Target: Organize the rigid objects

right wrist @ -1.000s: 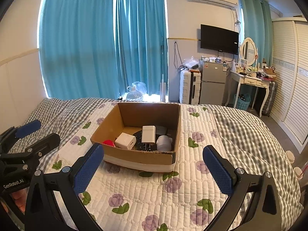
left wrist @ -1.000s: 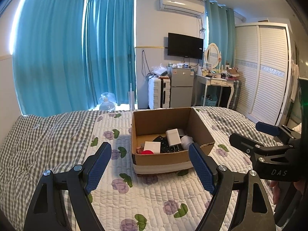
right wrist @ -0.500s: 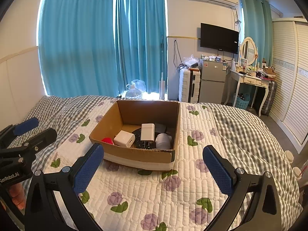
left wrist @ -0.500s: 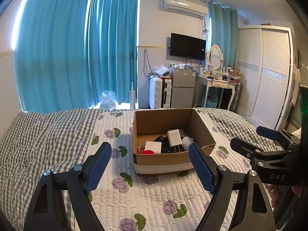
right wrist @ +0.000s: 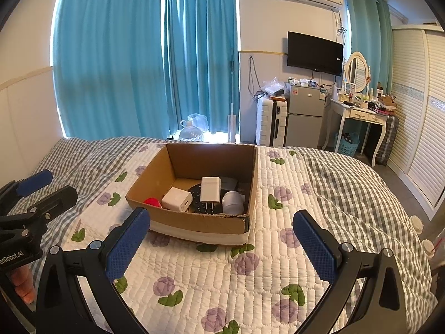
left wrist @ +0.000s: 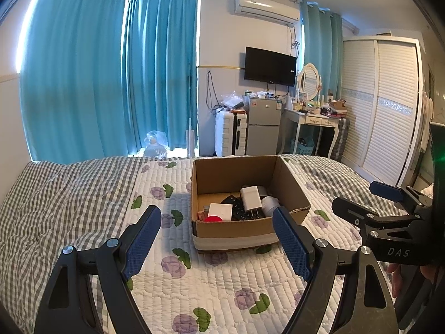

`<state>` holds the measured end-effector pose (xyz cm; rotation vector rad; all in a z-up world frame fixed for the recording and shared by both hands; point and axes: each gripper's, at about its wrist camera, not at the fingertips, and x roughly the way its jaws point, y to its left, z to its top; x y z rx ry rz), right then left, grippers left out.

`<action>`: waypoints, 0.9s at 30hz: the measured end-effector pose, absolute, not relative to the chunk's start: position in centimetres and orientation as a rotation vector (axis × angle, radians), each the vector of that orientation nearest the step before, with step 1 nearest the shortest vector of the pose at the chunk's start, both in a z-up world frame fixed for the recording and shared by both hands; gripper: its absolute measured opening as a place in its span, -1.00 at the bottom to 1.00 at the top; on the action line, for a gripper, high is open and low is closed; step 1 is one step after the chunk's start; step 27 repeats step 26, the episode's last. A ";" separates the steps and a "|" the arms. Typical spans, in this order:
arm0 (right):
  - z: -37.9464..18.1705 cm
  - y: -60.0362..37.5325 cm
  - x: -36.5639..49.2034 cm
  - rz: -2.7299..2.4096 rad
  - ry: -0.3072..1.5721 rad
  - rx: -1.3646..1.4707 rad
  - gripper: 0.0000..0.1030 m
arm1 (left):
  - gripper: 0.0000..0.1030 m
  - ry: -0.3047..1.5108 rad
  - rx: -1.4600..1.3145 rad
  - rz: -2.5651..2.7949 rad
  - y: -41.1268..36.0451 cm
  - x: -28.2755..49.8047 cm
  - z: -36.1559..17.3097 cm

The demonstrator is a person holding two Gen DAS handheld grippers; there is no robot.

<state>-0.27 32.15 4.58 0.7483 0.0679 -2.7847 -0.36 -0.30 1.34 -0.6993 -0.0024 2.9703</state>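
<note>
One cardboard box (right wrist: 194, 222) sits on the quilted floral bedspread (right wrist: 250, 278), open at the top. Inside it lie five visible items: two white chargers, one upright with prongs pointing down (right wrist: 210, 189) and one squarer block (right wrist: 177, 198) beside it; one red object (right wrist: 152, 202) at the near left corner; one black flat piece with buttons (right wrist: 200, 204) underneath; and one white rounded object (right wrist: 233, 202) at the right wall. Further contents behind these cannot be identified. Two grippers hover over the bed short of the box, apart from it: the left gripper (left wrist: 217, 239) and the right gripper (right wrist: 219, 239), each with its two blue-padded fingers spread wide and holding nothing. Beyond the bed stand one suitcase (right wrist: 271, 121), one small fridge (right wrist: 304, 114) and one wall-mounted television (right wrist: 314, 53).
</note>
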 end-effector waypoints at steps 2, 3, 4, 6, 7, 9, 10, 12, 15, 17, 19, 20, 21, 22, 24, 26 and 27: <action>4.6 32.1 -0.3 -2.785 0.070 0.749 0.99 | 0.65 -0.001 -0.702 2.968 -0.3 -0.3 1.4; 4.6 32.1 -0.3 -2.786 0.069 0.750 0.99 | 0.65 0.000 -0.703 2.966 -0.3 -0.3 1.3; 4.6 32.1 -0.3 -2.785 0.069 0.751 0.99 | 0.65 -0.001 -0.703 2.966 -0.3 -0.4 1.4; 4.6 32.1 -0.3 -2.787 0.068 0.752 0.99 | 0.65 0.001 -0.701 2.965 -0.4 -0.3 1.4; 4.6 32.1 -0.3 -2.787 0.067 0.753 0.99 | 0.65 0.001 -0.701 2.965 -0.4 -0.4 1.4; 4.5 32.1 -0.4 -2.787 0.066 0.755 0.99 | 0.65 -0.002 -0.701 2.962 -0.4 -0.4 1.4; 4.5 32.1 -0.4 -2.786 0.066 0.756 0.99 | 0.65 -0.003 -0.701 2.959 -0.4 -0.4 1.4; 4.5 32.1 -0.4 -2.785 0.068 0.760 0.99 | 0.65 -0.001 -0.701 2.959 -0.4 -0.4 1.4; 4.4 32.1 -0.4 -2.784 0.068 0.764 0.99 | 0.65 0.002 -0.697 2.958 -0.4 -0.4 1.4; 4.4 32.1 -0.4 -2.785 0.068 0.765 0.99 | 0.65 0.002 -0.697 2.957 -0.4 -0.3 1.5; 4.4 32.1 -0.5 -2.785 0.066 0.766 0.99 | 0.65 0.000 -0.699 2.955 -0.4 -0.3 1.5; 4.3 32.1 -0.5 -2.786 0.068 0.765 0.99 | 0.65 -0.001 -0.699 2.955 -0.4 -0.3 1.5; 4.4 32.1 -0.5 -2.786 0.068 0.765 0.99 | 0.65 -0.003 -0.698 2.954 -0.4 -0.3 1.5; 4.4 32.1 -0.5 -2.785 0.068 0.766 0.99 | 0.65 -0.003 -0.695 2.954 -0.4 -0.3 1.5; 4.3 32.1 -0.5 -2.784 0.068 0.768 0.99 | 0.65 -0.012 -0.673 2.966 -0.5 -0.2 1.5; 4.2 32.0 -0.5 -2.782 0.067 0.773 0.99 | 0.65 -0.011 -0.668 2.968 -0.5 -0.1 1.5; 4.2 32.0 -0.5 -2.782 0.067 0.773 0.99 | 0.65 -0.011 -0.668 2.968 -0.5 -0.1 1.5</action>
